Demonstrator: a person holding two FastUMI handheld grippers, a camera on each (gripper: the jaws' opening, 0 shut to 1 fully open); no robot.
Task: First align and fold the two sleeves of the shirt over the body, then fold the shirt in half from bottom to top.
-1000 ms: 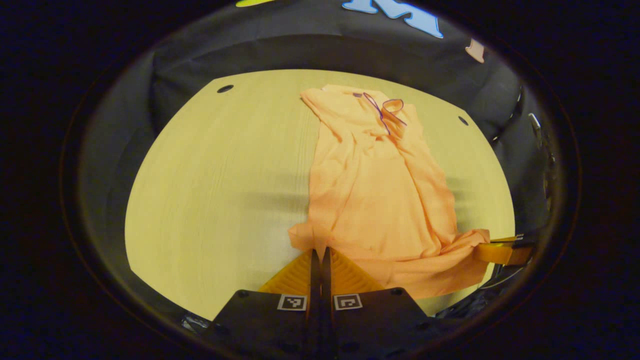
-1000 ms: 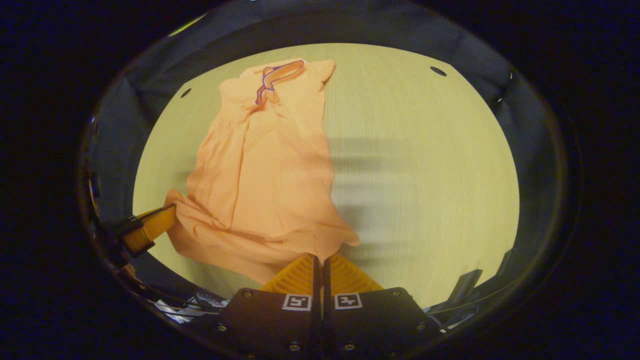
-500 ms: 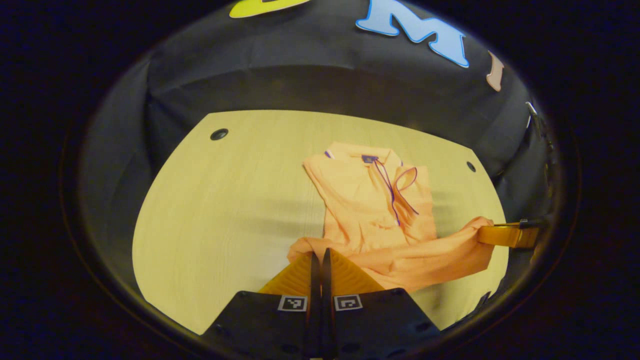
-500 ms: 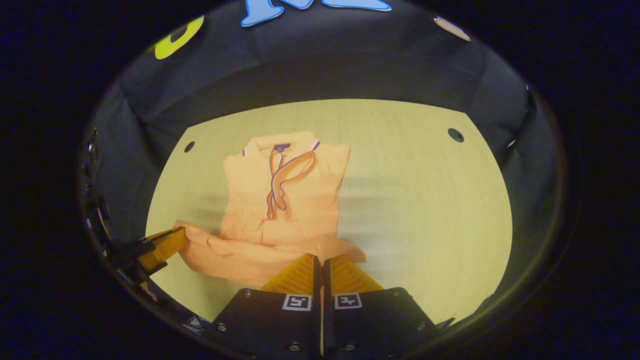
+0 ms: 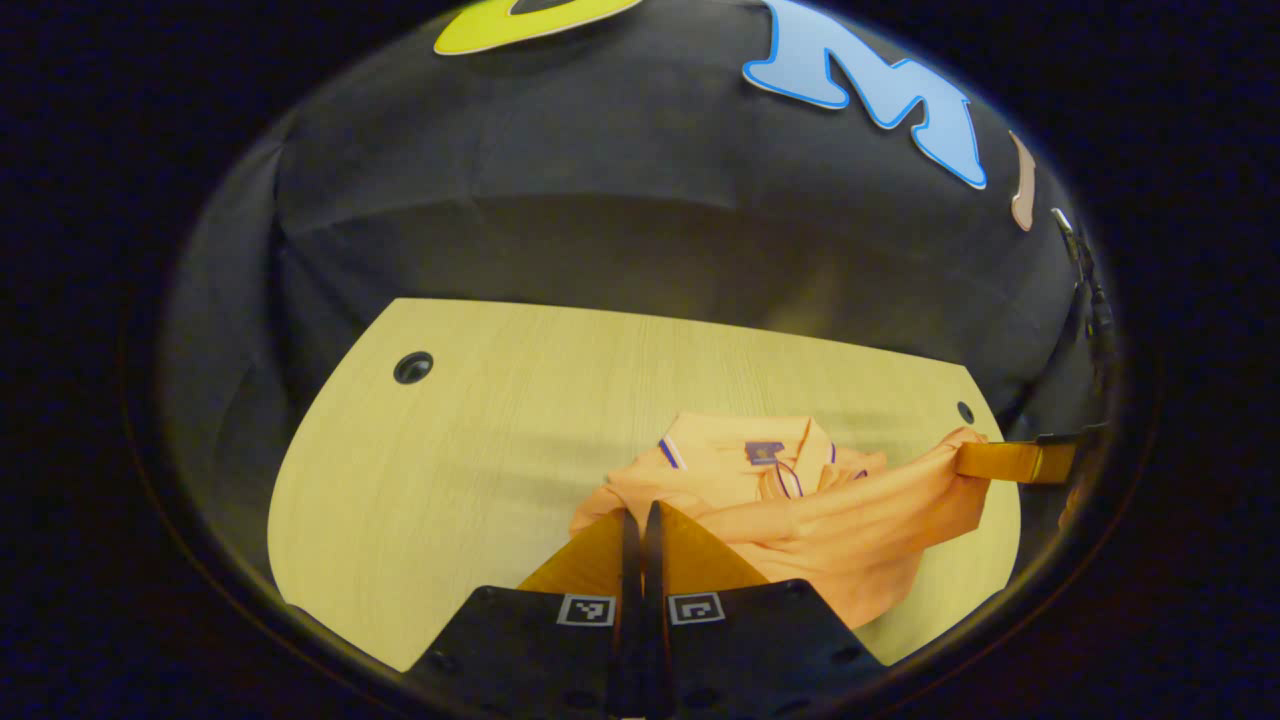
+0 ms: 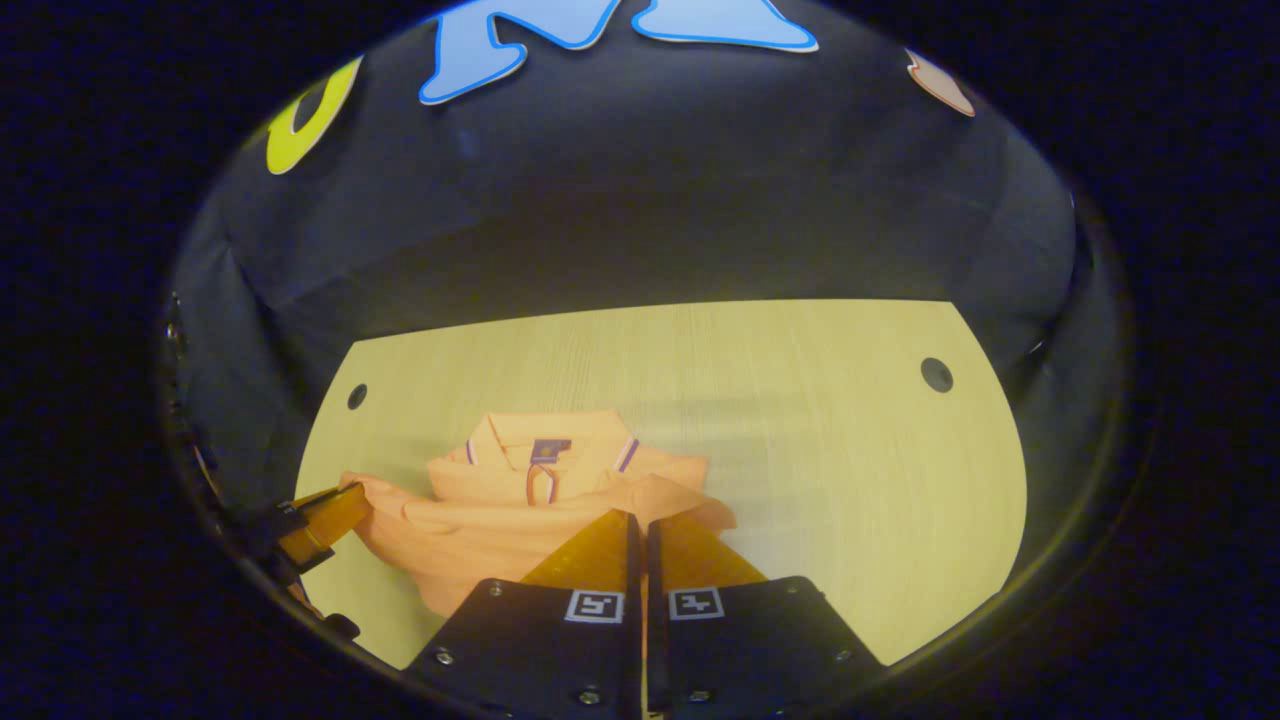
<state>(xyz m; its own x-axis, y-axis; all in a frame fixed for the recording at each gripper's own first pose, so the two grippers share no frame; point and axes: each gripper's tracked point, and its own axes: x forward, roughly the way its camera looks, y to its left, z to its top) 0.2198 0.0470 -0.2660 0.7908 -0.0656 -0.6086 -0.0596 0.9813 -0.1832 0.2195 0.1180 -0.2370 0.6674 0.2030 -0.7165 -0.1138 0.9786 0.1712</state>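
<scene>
The orange shirt (image 5: 800, 510) lies low and centre-right in the left gripper view, and low and left of centre in the right gripper view (image 6: 540, 510), on the pale wooden counter (image 5: 480, 450). Its collar (image 6: 545, 450) faces up at the far end, flat against the wood, while the near part is raised in a slack band stretched between the two tongs. That band looks like the bottom hem, held at its two corners so the lower half can be carried over the upper half in one even sheet; holding both corners at once keeps the edge straight and stops the cloth from twisting.

The left tongs (image 5: 640, 512) are pinched together at the bottom centre of their own view with a fold of orange cloth caught at the tips. The right tongs (image 6: 640, 518) are likewise pressed together on the fabric's other corner. Each shows in the other's view as well: the right tongs at the right edge (image 5: 1010, 462), the left tongs at the lower left edge (image 6: 320, 522), both with cloth trailing from them.

The sleeves seem already tucked in, though the bunched fabric hides them and I can't be sure. The hem hangs just short of the collar, so the bottom-to-top fold appears nearly made; the edge has yet to be laid down and released.
</scene>
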